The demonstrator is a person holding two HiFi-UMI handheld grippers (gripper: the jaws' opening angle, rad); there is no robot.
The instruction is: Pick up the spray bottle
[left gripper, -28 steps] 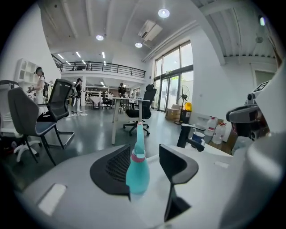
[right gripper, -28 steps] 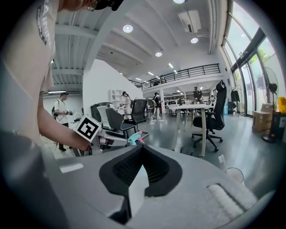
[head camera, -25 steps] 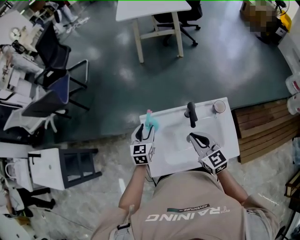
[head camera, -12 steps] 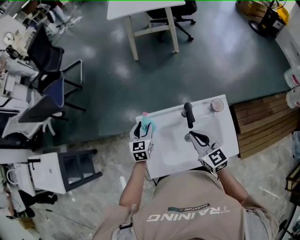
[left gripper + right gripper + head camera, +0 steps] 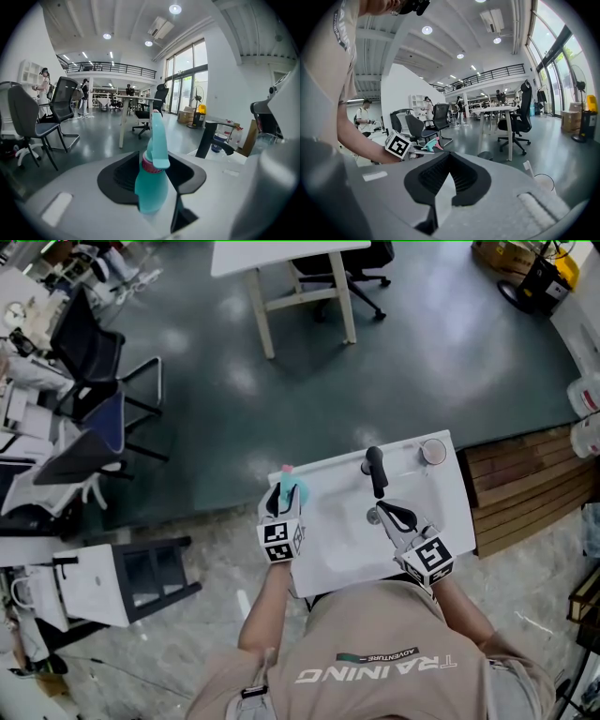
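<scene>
A teal spray bottle (image 5: 292, 489) with a pink collar stands upright at the left end of the white sink counter (image 5: 441, 512). My left gripper (image 5: 281, 498) reaches round it. In the left gripper view the bottle (image 5: 152, 183) fills the gap between the dark pads, and the left gripper (image 5: 159, 161) jaws are closing on it. My right gripper (image 5: 382, 512) hovers over the basin below the black faucet (image 5: 375, 470), its fingertips together and nothing in them. From the right gripper (image 5: 449, 157) view the bottle (image 5: 431, 146) shows beside the left gripper's marker cube (image 5: 398, 144).
A small round cup (image 5: 433, 452) sits at the counter's far right corner. Wooden pallets (image 5: 525, 493) lie to the right, a white cabinet (image 5: 131, 577) to the left. Office chairs (image 5: 94, 362) and a white table (image 5: 281, 259) stand on the dark floor beyond.
My left gripper has sunk and slid forward, so the bottle now stands between its jaws rather than ahead of them. The right gripper has stayed put.
</scene>
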